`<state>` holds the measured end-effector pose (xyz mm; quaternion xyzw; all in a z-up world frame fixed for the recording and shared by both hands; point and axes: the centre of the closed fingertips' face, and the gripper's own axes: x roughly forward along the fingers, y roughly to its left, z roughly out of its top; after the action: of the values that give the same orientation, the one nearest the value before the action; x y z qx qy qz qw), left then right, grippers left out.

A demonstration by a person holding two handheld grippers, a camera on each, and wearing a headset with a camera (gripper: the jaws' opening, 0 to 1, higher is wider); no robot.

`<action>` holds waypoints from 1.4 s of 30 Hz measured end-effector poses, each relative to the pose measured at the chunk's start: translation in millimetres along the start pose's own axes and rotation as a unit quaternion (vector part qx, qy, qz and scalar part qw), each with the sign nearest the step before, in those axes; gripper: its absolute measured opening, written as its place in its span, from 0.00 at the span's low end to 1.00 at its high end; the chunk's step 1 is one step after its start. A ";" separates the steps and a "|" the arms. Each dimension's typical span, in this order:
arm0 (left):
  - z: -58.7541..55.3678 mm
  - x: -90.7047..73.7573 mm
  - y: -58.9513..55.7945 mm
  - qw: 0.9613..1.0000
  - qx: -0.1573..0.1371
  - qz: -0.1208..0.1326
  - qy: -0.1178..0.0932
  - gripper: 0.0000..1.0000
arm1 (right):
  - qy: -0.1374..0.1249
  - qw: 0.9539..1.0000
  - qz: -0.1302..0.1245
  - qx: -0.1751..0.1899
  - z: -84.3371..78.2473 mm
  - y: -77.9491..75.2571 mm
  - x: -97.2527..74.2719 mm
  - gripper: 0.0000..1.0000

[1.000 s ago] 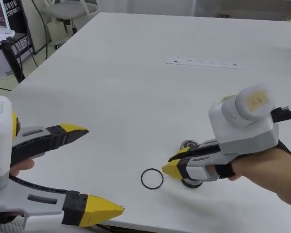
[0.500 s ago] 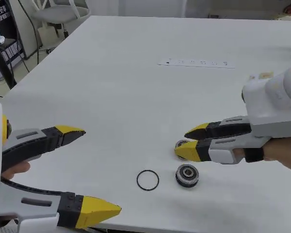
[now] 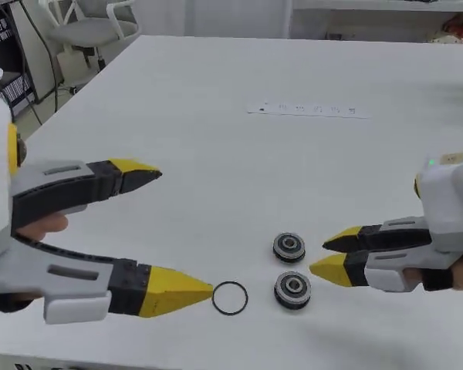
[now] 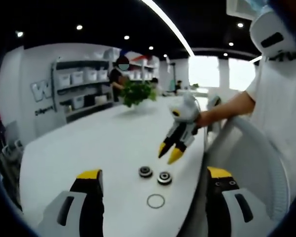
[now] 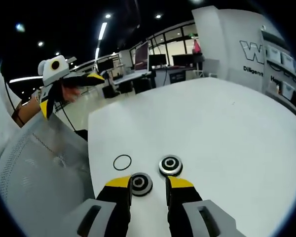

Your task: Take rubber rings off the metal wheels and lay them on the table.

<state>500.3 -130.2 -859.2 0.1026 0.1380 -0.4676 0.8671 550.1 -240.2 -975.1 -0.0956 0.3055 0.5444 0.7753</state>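
Two small metal wheels with dark rims lie near the table's front edge, one farther [image 3: 289,247] and one nearer [image 3: 292,290]. A loose black rubber ring [image 3: 230,298] lies flat to their left. My right gripper [image 3: 326,256] hovers just right of the wheels, open, with nothing between its fingers. The left gripper [image 3: 177,233] is wide open, and its lower fingertip [image 3: 203,292] is close to the ring. In the right gripper view the nearer wheel [image 5: 140,183] sits by the jaws, with the other wheel [image 5: 170,165] and the ring [image 5: 122,162] beyond. The left gripper view has the ring [image 4: 156,201] and both wheels [image 4: 145,171] [image 4: 164,177].
A flat white strip [image 3: 306,110] lies farther back on the white table [image 3: 216,131]. An office chair [image 3: 85,31] and a dark stand are off the table's left side. The table's front edge runs just below the ring.
My right gripper has drawn back to the right off the nearer wheel and its jaws have parted. My left gripper has come in toward the ring. The ring stayed flat on the table.
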 end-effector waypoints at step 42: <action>-47.3 137.0 -4.8 0.993 0.012 -0.112 0.043 0.52 | 0.083 0.996 0.035 -0.014 -44.6 4.5 19.1 0.22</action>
<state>561.3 -225.5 -949.9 0.1167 0.1807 -0.5585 0.8011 533.7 -244.9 -1020.7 -0.1405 0.3638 0.5659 0.7264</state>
